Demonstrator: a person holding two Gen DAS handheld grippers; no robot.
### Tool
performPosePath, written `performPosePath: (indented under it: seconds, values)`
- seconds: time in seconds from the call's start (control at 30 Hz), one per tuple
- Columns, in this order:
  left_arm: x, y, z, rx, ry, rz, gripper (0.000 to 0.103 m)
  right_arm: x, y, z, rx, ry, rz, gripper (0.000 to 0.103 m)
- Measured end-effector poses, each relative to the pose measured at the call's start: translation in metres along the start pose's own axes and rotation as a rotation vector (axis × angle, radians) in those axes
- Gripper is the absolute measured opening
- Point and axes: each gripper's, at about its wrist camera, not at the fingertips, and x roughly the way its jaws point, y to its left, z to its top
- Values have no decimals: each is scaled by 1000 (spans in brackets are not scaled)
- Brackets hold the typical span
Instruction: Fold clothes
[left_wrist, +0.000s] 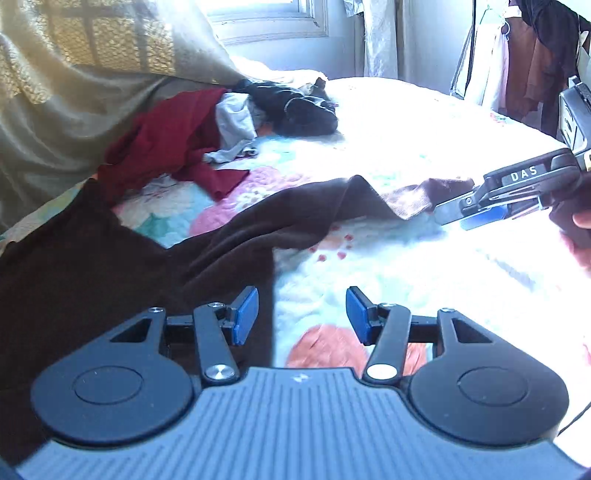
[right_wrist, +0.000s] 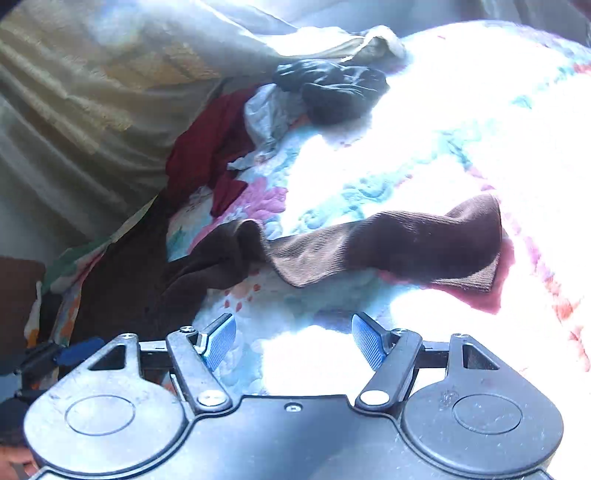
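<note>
- Brown garment (left_wrist: 110, 266) sprawls across floral bed quilt (left_wrist: 406, 266), sleeve end (right_wrist: 424, 247) stretched out.
- Left claw (left_wrist: 302, 314) apart, over garment's edge.
- Right claw (right_wrist: 293, 341) apart, near sleeve, not touching.

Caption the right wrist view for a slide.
Open right hand-held gripper hovers before a brown garment's sleeve end on the floral quilt.

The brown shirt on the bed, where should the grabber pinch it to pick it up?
Probably the far end of the brown shirt, where the ribbed edge humps up off the flowery bedspread. The open right gripper faces it, so it could come straight forward and pinch that raised fold; flat parts give the fingers little to catch.
</note>
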Motion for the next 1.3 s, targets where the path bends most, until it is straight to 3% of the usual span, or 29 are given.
performPosePath:
  seconds: [0.13, 0.2, 0.3, 0.37, 0.4, 0.43, 0.53, 0.6, 0.8, 1.0, 1.17, 1.3]
  values:
    - [46, -5, -1, -113, 29, 3, 52, 17, -24, 7, 197, -51, -6, 77]
    - [48, 5, -8, -206, 32, -19, 52, 26, -32, 12, 255, -68, -2, 79]
    - [32, 14, -15, -243, 6, -28, 52, 41, -31, 20, 234, -96, -18, 80]
    - [15, 24, -18, -243, -7, -5, 52, 50, -23, 23, 164, -134, -63, 65]
    - [7, 29, -19, -243, -15, 6, 52, 52, -15, 25, 117, -150, -85, 34]
    - [-1, 35, -20, -242, -24, 16, 52, 56, -4, 27, 64, -157, -98, 9]
    - [-22, 52, -22, -236, -57, 51, 52, 61, 34, 37, -76, -196, -78, 9]
    - [-35, 62, -25, -232, -80, 74, 53, 61, 70, 45, -164, -214, -12, 8]
    - [-75, 85, -39, -243, -165, 112, 63, 64, 188, 54, -384, -164, 303, 8]
    - [-112, 109, -45, -296, -227, 163, 72, 65, 298, 26, -536, -53, 551, 8]
    - [-135, 152, -50, -415, -228, 186, 76, 77, 359, -7, -635, 26, 605, 8]
    - [-142, 199, -68, -537, -236, 166, 71, 94, 377, -35, -657, 83, 596, 8]
